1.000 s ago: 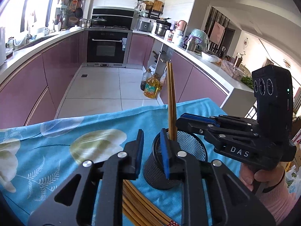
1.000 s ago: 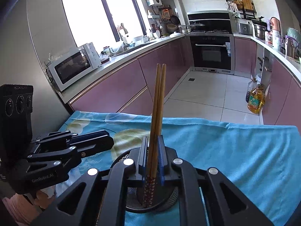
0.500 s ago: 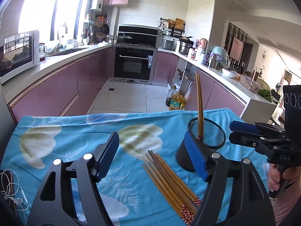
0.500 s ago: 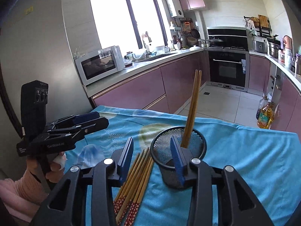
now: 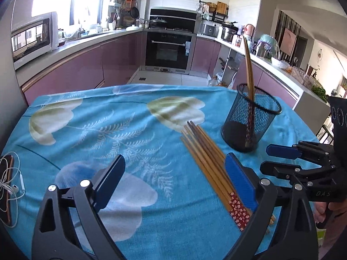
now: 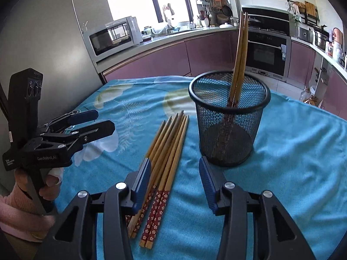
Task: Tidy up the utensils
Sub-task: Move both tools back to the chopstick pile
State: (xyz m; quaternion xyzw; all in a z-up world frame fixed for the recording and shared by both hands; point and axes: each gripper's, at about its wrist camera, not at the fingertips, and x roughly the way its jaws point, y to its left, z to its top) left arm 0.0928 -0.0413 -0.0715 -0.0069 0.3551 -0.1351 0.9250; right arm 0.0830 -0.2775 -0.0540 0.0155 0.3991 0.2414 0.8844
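Observation:
A black mesh cup (image 6: 228, 117) stands on the blue floral cloth (image 6: 292, 151), with a pair of wooden chopsticks (image 6: 239, 56) leaning upright inside it. It also shows in the left wrist view (image 5: 251, 119). Several wooden chopsticks (image 6: 167, 149) with red patterned ends lie bundled on the cloth left of the cup, also seen in the left wrist view (image 5: 208, 160). My right gripper (image 6: 174, 182) is open and empty, low over the red ends of the bundle. My left gripper (image 5: 173, 179) is open and empty, held left of the bundle.
A phone with white earphones (image 5: 9, 184) lies at the cloth's left edge. Behind the table are purple kitchen cabinets, a microwave (image 6: 115, 35) and an oven (image 5: 169, 49).
My right gripper let go of the chopstick pair in the cup and drew back toward the bundle. My left gripper opened wide and pulled back from the cup.

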